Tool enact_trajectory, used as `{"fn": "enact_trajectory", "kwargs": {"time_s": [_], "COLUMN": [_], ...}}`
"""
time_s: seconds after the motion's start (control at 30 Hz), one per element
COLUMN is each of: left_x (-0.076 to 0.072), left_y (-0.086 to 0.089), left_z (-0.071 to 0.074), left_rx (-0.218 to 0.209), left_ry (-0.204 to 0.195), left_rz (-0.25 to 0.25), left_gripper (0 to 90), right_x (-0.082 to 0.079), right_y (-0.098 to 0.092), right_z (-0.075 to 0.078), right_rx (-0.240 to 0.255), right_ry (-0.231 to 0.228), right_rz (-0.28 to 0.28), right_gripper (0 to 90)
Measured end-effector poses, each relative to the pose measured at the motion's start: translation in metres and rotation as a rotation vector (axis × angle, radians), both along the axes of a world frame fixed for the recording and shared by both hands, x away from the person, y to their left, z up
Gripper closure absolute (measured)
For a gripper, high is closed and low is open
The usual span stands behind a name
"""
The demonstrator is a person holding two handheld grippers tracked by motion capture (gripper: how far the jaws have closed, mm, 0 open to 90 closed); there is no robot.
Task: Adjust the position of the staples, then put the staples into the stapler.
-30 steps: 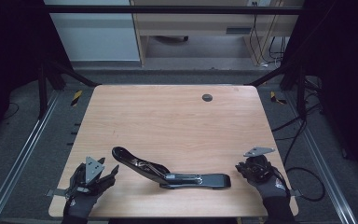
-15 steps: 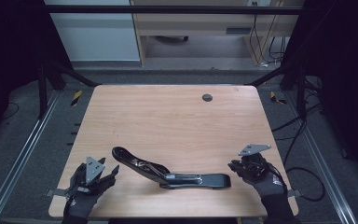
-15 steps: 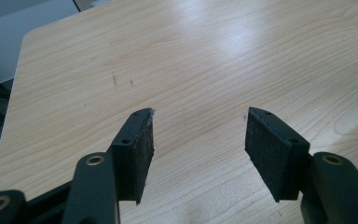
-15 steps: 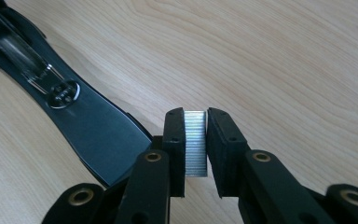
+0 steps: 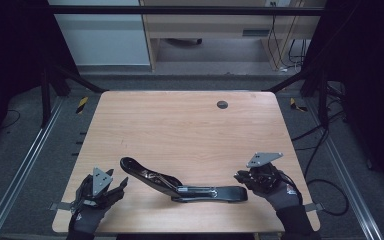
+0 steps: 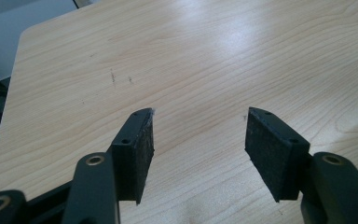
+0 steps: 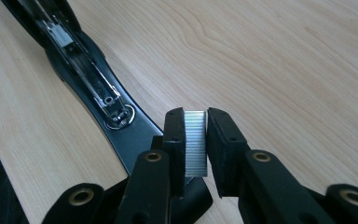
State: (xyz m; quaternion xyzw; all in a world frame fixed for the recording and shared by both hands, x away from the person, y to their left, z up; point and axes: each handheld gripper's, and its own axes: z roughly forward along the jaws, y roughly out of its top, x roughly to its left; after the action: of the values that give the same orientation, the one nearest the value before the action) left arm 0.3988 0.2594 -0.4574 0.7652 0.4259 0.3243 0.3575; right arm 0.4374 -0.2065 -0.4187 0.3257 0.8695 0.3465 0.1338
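the right gripper [image 7: 196, 122] is clamped on a strip of staples [image 7: 196, 142], a silvery ribbed block held upright between its two black pads, just above the near end of the stapler [image 7: 91, 79]. the black stapler lies flipped open along the near part of the wooden table [image 5: 180, 130], its metal channel showing, between the two gloved hands. the left gripper [image 6: 199, 135] rests near the table's near left corner, jaws apart with bare wood between them. no brand, label or writing can be read on anything.
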Motion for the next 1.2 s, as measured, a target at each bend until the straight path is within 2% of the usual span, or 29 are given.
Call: {"fn": "enact_trajectory", "kwargs": {"time_s": [0.27,0.47,0.63,1.0,1.2], "left_x": [0.001,0.001,0.001,0.001,0.001], "left_y": [0.001,0.0,0.001,0.001,-0.001], "left_z": [-0.001,0.0,0.0,-0.001,0.0], "left_rx": [-0.009,-0.004,-0.004,-0.001,0.008], "left_ry": [0.007,0.001,0.001,0.006,0.004], "left_rz": [-0.001,-0.003,-0.003,-0.006,0.0], "left_gripper": [41.5,41.4,41.4,41.4,41.4], "right_x": [0.001,0.007,0.012,0.02,0.024], "right_y": [0.006,0.013,0.019,0.029,0.034], "right_z": [0.011,0.016,0.024,0.029,0.036], "right_rx": [0.046,0.063,0.064,0.042,0.041], "right_ry": [-0.024,-0.023,-0.015,0.004,0.005], "right_rz": [0.054,0.108,0.165,0.192,0.247], "right_gripper": [78.0,78.0,78.0,77.9,77.9]}}
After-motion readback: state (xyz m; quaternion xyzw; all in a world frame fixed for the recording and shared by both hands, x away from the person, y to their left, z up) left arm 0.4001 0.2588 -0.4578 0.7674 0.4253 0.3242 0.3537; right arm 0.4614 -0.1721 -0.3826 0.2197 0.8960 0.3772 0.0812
